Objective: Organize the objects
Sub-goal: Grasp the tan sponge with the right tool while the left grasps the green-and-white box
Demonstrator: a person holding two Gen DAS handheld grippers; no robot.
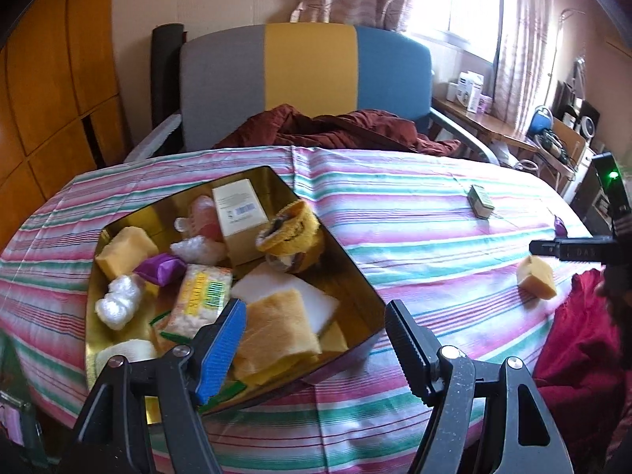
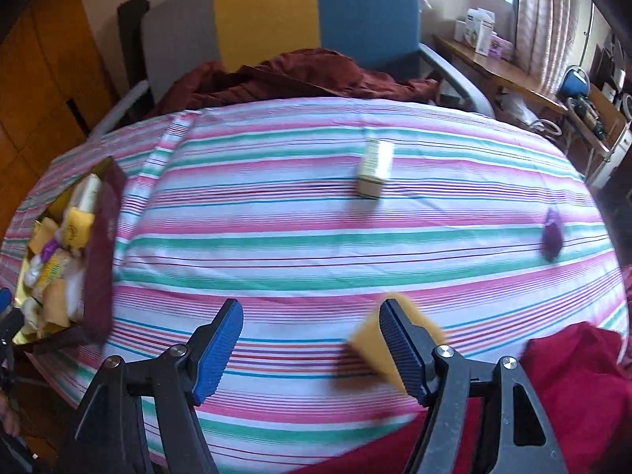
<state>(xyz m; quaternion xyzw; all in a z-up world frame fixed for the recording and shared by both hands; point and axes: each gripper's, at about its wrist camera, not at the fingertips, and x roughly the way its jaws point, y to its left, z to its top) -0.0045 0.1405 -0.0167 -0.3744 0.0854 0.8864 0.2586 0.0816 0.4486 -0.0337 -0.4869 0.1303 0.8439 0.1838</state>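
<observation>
An open gold tin [image 1: 357, 276] sits on the striped tablecloth, filled with sponges, a cream carton, a purple wrapper, a snack packet and a yellow sock. My left gripper [image 1: 316, 351] hangs open above its near corner, with nothing pinched. On the cloth lie a yellow sponge [image 1: 537, 282], a small green box [image 1: 481, 201] and a purple wrapper [image 2: 552, 235]. My right gripper [image 2: 310, 347] is open, low over the cloth. The yellow sponge [image 2: 367, 345] lies just outside its right finger, partly hidden by it. The green box [image 2: 375, 168] lies farther back. The tin [image 2: 100, 260] is at the far left.
A chair [image 1: 308, 75] with a grey, yellow and blue back stands behind the table, with a dark red garment [image 1: 339, 128] heaped on its seat. Red cloth [image 2: 572, 387] lies at the near right edge. A cluttered wooden side table [image 1: 486, 122] is at the right, a wooden wardrobe [image 1: 51, 91] at the left.
</observation>
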